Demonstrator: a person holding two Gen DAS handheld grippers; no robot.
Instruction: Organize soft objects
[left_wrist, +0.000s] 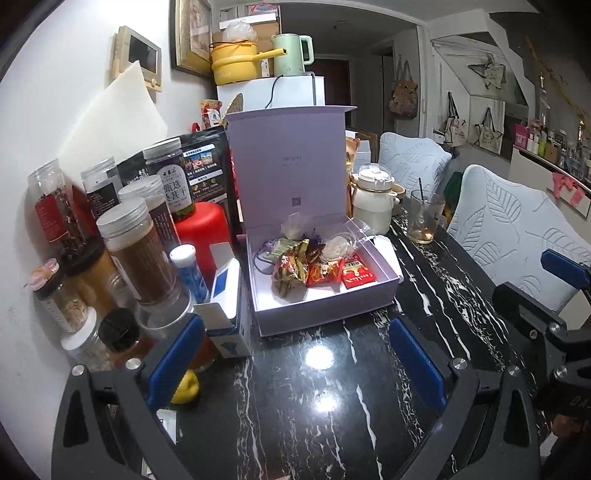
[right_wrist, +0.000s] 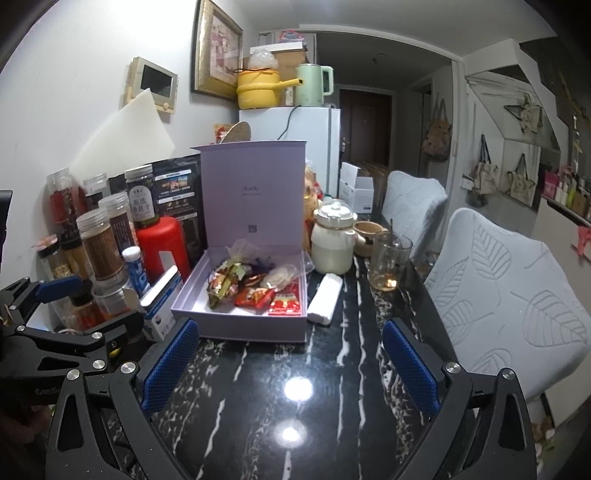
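A lilac gift box (left_wrist: 325, 314) stands open on the black marble table, lid upright; it also shows in the right wrist view (right_wrist: 240, 325). Inside lie soft snack packets (left_wrist: 295, 269), a red packet (left_wrist: 356, 275) and a clear pouch (left_wrist: 338, 247); the packets show in the right wrist view (right_wrist: 255, 295) too. A white soft roll (right_wrist: 325, 299) lies just right of the box. My left gripper (left_wrist: 295, 365) is open and empty, in front of the box. My right gripper (right_wrist: 291, 365) is open and empty, in front of the box.
Jars and bottles (left_wrist: 129, 243), a red canister (left_wrist: 203, 236) and a blue-white carton (left_wrist: 229, 321) crowd the left wall. A cream pot (right_wrist: 332, 240) and a glass (right_wrist: 389, 262) stand right of the box. Two padded chairs (right_wrist: 517, 306) line the right edge.
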